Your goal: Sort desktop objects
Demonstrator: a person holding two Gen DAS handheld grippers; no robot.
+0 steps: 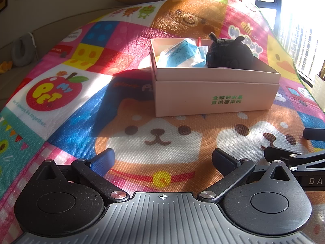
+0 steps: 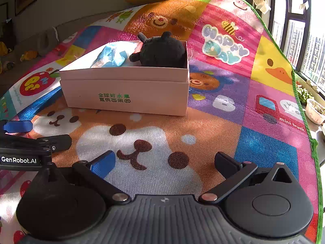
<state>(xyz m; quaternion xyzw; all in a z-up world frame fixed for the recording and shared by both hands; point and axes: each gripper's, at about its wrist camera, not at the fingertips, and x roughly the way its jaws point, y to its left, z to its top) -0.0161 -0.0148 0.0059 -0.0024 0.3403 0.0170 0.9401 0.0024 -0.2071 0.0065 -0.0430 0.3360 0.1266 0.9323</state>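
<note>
Box (image 1: 215,93) of smooth pale pink card, rectangular with green printed characters on its near wall, sits straight ahead of your left tool (image 1: 163,160) and ahead and a little to the left of your right tool (image 2: 165,162), well clear of both. Its top is open. Inside it you have a round black plush toy (image 1: 229,55) with small ears, fuzzy and matte, filling the right end, and a crinkled blue-and-white packet (image 1: 181,55) lying beside it toward the left end; whether the two touch is hard to tell.

Your left tool has its two fingers spread wide apart with nothing between them, one pad bright blue (image 1: 103,163), the other dark. Your right tool is likewise spread wide and empty, hovering over the mat. In the right wrist view the left tool appears just to the left of your right one, level with it.

Everything rests on a woven, slightly glossy play mat (image 2: 264,142) printed with cartoon dogs, a bear, a duck and an apple, edged in green, with strong sunlight falling across it
</note>
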